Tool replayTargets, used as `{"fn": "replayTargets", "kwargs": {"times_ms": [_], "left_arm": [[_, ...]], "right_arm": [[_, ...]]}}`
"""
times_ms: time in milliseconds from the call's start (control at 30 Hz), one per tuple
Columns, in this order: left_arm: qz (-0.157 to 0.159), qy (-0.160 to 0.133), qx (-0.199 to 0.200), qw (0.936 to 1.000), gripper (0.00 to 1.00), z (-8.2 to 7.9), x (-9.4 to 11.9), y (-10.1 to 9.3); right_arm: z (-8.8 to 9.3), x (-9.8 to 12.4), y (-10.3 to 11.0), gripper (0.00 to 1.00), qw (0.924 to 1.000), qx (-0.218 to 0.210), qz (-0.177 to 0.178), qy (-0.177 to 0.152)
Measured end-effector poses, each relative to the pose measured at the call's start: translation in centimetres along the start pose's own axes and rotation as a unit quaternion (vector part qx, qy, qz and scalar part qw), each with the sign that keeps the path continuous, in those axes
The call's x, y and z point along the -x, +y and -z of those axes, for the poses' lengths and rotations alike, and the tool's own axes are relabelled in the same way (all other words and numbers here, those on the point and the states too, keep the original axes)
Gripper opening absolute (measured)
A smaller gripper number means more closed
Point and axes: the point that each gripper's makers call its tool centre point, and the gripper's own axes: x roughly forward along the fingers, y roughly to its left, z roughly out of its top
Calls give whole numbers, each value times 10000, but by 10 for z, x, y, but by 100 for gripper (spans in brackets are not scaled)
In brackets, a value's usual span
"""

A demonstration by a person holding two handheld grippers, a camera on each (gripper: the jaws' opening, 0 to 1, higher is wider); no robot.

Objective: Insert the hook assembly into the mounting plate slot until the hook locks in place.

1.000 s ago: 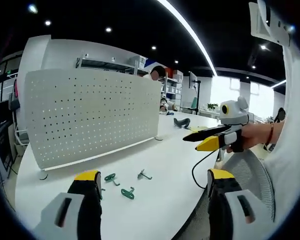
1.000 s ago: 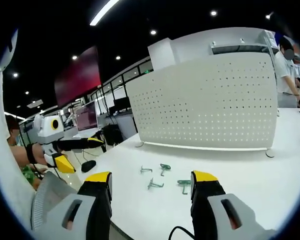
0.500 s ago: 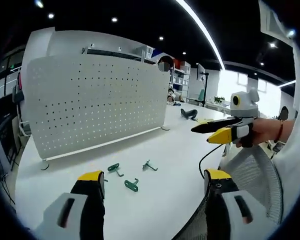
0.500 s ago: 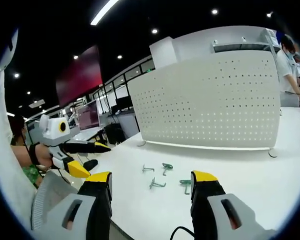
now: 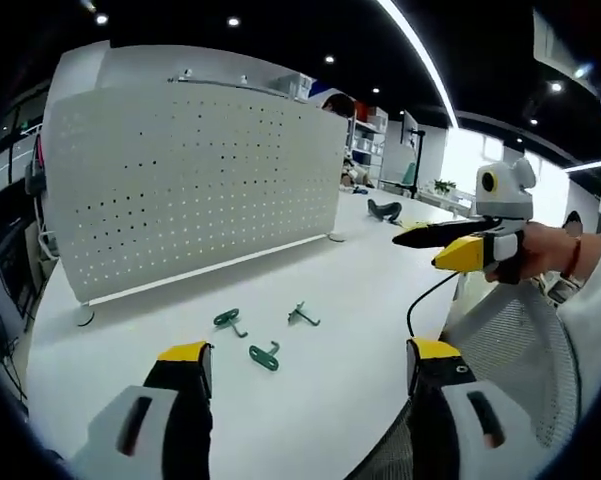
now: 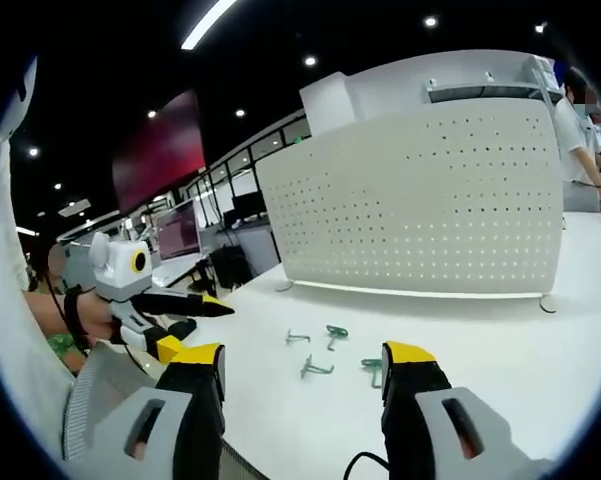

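White table in an open office, black ceiling with strip lights. Near to far:

Left gripper low at the near edge, jaws spread wide, holding nothing. Right gripper likewise agape and empty; seen from the left gripper view it hangs off to the side above the table edge, jaws parted there too.

Just past the jaws, four hooks scattered on the table, none touching: three in the left gripper view, four in the right gripper view, the nearest two at and. Exact shape too small to tell.

Farther back, upright pegboard on small feet, well apart from the hooks, no hook on it.

Step in hand, as judged: approach, before any pick. Next move calls for lowering one gripper over a hook, closing on its shank, then carrying it to a pegboard hole.
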Motion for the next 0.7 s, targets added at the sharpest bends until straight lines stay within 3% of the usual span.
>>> {"fn": "replayTargets", "kwargs": {"times_ms": [700], "left_arm": [[-146, 546, 101, 9984, 77, 25, -30, 22]], "right_arm": [[8, -1, -4, 64, 9998, -124, 114, 83]]}}
